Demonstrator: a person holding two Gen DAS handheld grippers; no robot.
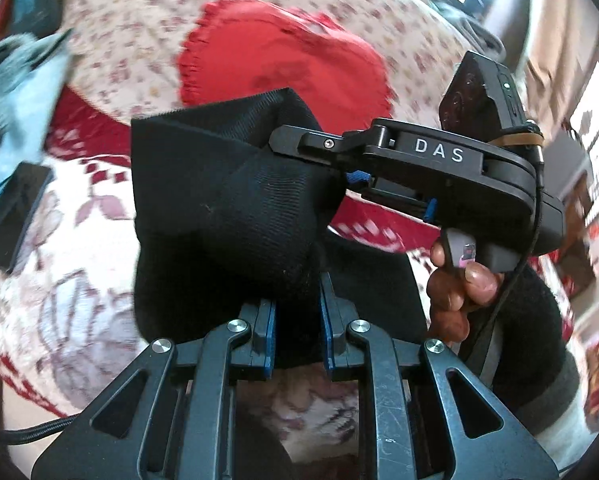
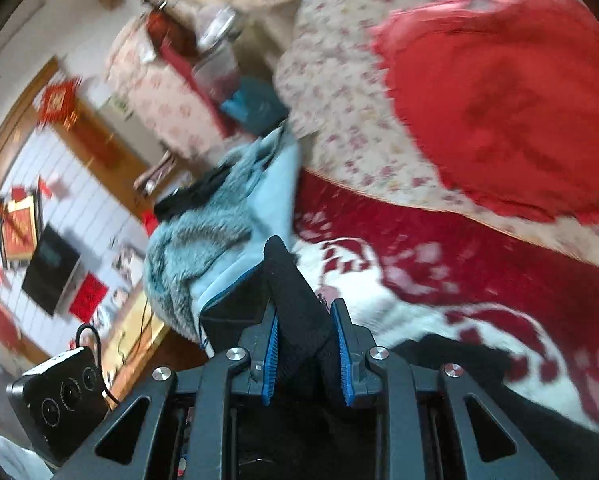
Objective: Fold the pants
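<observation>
Two grippers: I have both clamped on the black pants [image 1: 219, 200], lifted above the bed [image 1: 79, 280].
Left gripper [image 1: 297, 320]: clenched on a bunched fold of pants.
Right gripper [image 2: 305, 344]: blue pads [image 2: 345, 356] squeezing a ribbed strip of pants; in the left view it grips the cloth's right edge.
Pants: hanging between my grippers, above the floral blanket.
Hand [image 1: 459, 284]: wrapped around the right gripper's handle.
Bed: red pillow [image 1: 283, 56] beyond, blue-grey garment [image 2: 219, 240] at one side.
</observation>
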